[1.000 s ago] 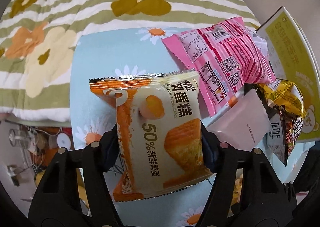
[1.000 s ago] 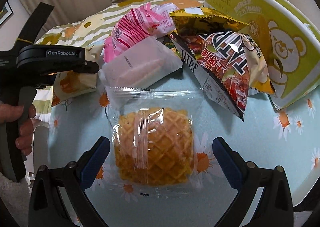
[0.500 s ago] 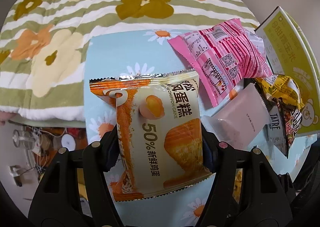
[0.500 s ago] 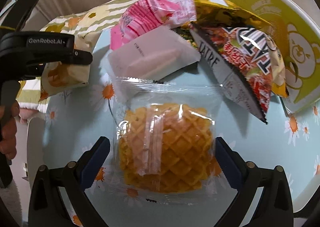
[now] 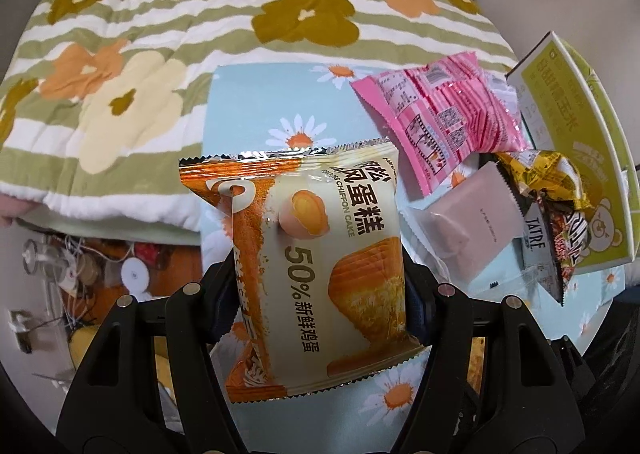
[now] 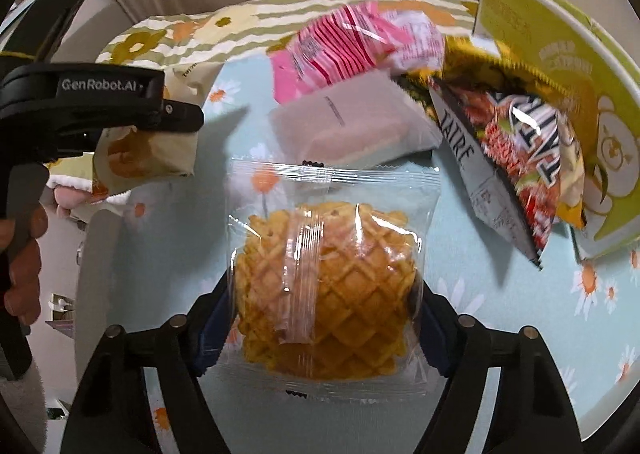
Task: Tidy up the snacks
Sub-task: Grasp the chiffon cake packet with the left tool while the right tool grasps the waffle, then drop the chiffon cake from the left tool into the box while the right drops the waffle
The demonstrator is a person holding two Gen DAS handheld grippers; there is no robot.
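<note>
My left gripper [image 5: 318,294] is shut on an orange and cream chiffon cake packet [image 5: 312,246] and holds it upright above the table. The right wrist view shows that packet [image 6: 152,157] at the left under the left gripper [image 6: 176,113]. My right gripper [image 6: 322,326] points down at a clear packet with a round golden waffle [image 6: 328,282] lying on the cloth. Its jaws are closing, and the blue pads [image 6: 212,330] touch both sides of the packet.
Behind lie a pink packet [image 5: 440,113], a pale pink sachet [image 5: 472,225], a dark chip bag [image 5: 552,238], a gold bag [image 5: 548,173] and a yellow-green box [image 5: 580,113]. The daisy tablecloth [image 5: 248,101] meets a flowered blanket [image 5: 140,53]. A hand [image 6: 24,254] holds the left gripper.
The right jaws have come in from wide open onto the waffle packet. My left gripper has lifted a little with the cake packet, its grip unchanged.
</note>
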